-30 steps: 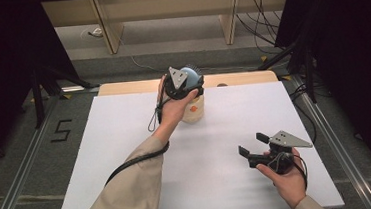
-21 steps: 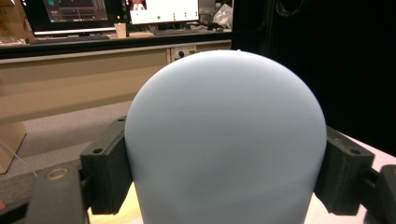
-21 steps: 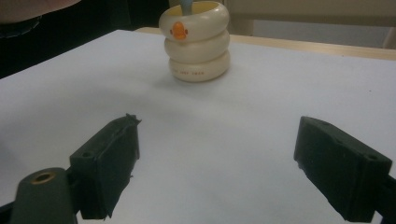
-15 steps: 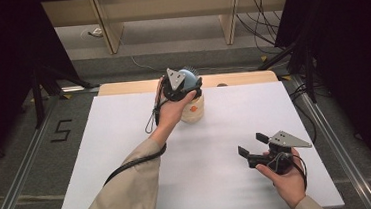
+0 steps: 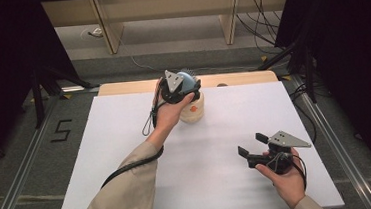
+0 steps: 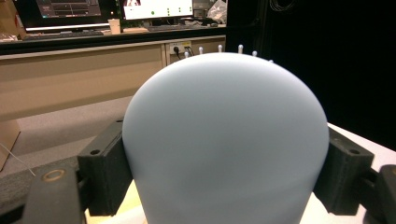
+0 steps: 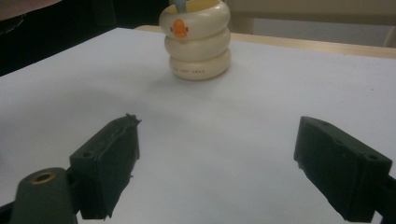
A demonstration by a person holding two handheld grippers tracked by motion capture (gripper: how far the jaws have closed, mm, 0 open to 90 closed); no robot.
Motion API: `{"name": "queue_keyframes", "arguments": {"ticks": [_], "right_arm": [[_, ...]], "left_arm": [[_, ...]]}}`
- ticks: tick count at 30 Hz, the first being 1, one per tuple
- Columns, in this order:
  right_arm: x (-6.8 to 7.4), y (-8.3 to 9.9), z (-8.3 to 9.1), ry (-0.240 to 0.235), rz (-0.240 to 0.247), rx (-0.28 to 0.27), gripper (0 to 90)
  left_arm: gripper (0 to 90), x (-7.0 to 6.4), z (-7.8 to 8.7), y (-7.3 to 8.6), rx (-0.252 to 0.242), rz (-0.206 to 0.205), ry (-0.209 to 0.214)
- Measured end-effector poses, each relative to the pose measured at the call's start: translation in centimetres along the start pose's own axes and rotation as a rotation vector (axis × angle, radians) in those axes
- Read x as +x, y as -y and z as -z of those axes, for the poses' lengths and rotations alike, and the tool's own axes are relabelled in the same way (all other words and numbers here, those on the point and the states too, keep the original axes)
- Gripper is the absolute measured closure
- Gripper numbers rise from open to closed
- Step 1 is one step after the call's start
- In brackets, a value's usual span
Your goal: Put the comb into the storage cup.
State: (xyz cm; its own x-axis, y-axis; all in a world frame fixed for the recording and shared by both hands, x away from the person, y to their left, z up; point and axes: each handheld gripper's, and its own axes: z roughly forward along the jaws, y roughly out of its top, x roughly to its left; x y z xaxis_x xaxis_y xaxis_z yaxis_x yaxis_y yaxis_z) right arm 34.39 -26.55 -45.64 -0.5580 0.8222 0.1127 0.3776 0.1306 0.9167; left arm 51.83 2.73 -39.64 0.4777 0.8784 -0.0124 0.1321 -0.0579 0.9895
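Desk: the white desk [image 5: 127, 154] carries the whole scene, its wooden back edge just behind the action.
Cream holder: a cream holder [image 7: 196, 39] of three stacked rings with an orange duck mark stands upright near the far middle of the desk, mouth up, so it looks ready to take or give up something from above.
Blue brush: the pale blue brush [image 6: 224, 140], bristle tips poking up along its far rim, sits right over the holder's mouth; whether it touches the rim can't be told.
Left tool: the left tool [image 5: 178, 87] is closed on the blue brush, one jaw on each flank, a sideways grip that likely keeps it steady over the opening.
Right tool: the right tool [image 5: 253, 147] hangs low at the near right, well apart from the holder, jaws spread wide and empty, seemingly parked out of the way.
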Motion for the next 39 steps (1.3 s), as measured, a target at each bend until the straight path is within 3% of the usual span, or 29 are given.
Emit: {"name": "queue_keyframes", "arguments": {"ticks": [20, 29, 39], "right_arm": [[0.0, 0.1, -0.1, 0.001, 0.000, 0.005, 15.2], [0.0, 0.1, -0.1, 0.003, -0.001, 0.004, 15.2], [0.0, 0.0, -0.1, 0.005, -0.001, 0.006, 15.2]], "left_arm": [[14.4, 0.5, 1.1, -0.2, 0.005, -0.017, 0.009], [5.3, 0.5, 1.4, -0.4, 0.012, -0.015, 0.030], [1.3, 0.4, 2.1, -0.9, 0.011, -0.027, 0.054]]}}
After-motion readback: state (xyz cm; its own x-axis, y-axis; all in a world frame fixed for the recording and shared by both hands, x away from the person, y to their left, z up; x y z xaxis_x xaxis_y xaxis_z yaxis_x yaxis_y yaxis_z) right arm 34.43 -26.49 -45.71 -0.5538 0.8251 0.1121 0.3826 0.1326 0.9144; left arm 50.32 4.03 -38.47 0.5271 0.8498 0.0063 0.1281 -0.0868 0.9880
